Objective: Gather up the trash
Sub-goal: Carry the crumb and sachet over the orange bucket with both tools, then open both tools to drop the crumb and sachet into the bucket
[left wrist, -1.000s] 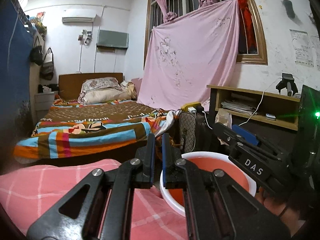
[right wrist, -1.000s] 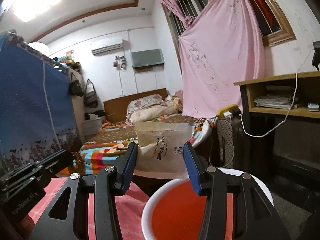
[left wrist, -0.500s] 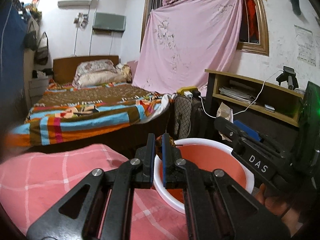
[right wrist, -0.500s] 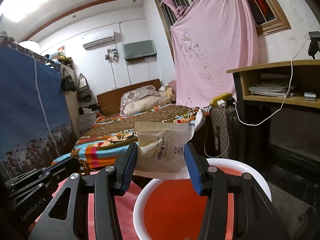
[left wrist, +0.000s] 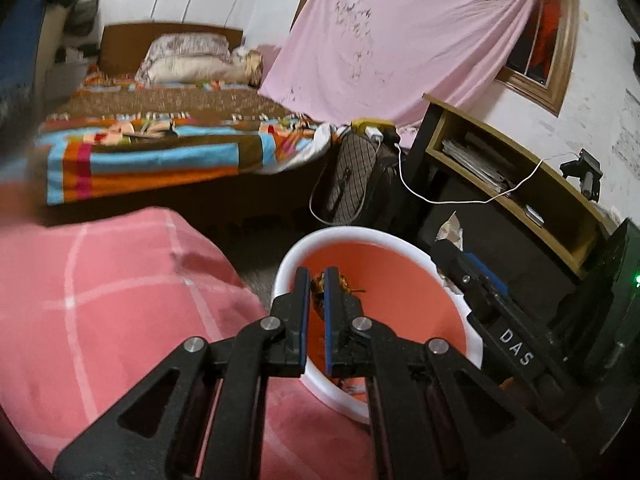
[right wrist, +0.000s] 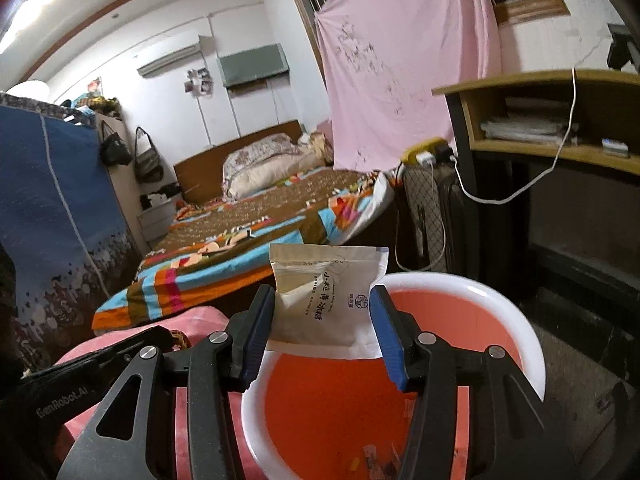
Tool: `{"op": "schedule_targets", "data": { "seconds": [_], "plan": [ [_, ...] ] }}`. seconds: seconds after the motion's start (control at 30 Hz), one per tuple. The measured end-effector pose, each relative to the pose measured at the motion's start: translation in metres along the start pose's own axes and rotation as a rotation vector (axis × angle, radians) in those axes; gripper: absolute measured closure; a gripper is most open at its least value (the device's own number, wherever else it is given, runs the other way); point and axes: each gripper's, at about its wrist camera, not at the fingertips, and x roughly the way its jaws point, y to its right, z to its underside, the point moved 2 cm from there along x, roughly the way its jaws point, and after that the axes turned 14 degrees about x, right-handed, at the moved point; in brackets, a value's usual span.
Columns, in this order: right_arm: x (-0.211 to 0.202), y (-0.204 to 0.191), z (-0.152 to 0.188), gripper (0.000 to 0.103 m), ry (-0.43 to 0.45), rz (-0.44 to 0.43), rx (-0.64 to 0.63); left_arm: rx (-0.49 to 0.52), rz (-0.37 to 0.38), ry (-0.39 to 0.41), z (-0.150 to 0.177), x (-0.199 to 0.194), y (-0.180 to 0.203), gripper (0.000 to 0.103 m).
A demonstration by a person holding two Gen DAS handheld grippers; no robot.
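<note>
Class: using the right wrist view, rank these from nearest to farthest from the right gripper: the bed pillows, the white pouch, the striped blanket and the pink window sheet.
1. White pouch, between the right gripper fingers.
2. Striped blanket, on the bed beyond, left.
3. Bed pillows and pink window sheet, far end of the room, too close to call.

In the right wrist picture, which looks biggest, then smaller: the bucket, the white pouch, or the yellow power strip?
1. Bucket, though it is also nearest the camera.
2. White pouch.
3. Yellow power strip, far back, so its true size is unsure.
</note>
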Motion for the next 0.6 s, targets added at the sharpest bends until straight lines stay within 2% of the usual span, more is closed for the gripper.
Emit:
{"op": "schedule_targets", "data": {
  "seconds": [0.4, 0.6],
  "plan": [
    [0.008, 0.008, 0.003, 0.048, -0.061, 0.022, 0.027, -0.007, 0.049, -0.06, 0.001, 0.014, 0.008, 0.103],
    [0.01, 0.011, 0.004, 0.046, -0.072, 0.033, 0.042, -0.018, 0.041, -0.062, 0.002, 0.013, 0.007, 0.103]
  ]
}}
